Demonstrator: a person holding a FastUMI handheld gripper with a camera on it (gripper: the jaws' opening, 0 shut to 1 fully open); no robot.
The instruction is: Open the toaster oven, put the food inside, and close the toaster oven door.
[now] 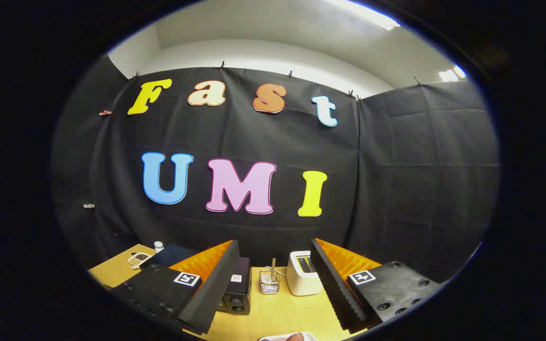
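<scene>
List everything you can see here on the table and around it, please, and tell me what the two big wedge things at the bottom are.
Table: one, light wood, under everything.
Dark appliance: one, black, beside the left finger, partly hidden.
White appliance: one, white, slot on top, by the right finger.
Wire holder: one, metal, a stick standing in it, beyond the fingers, midway.
Small bottle: one, white cap, far left on the table.
Patterned item: one, pale, lying by the bottle; too small to identify.
Plate edge: one, white, nearest, something pinkish on it.
Gripper: one, its two fingers are the wedges, spread open, holding nothing.
</scene>
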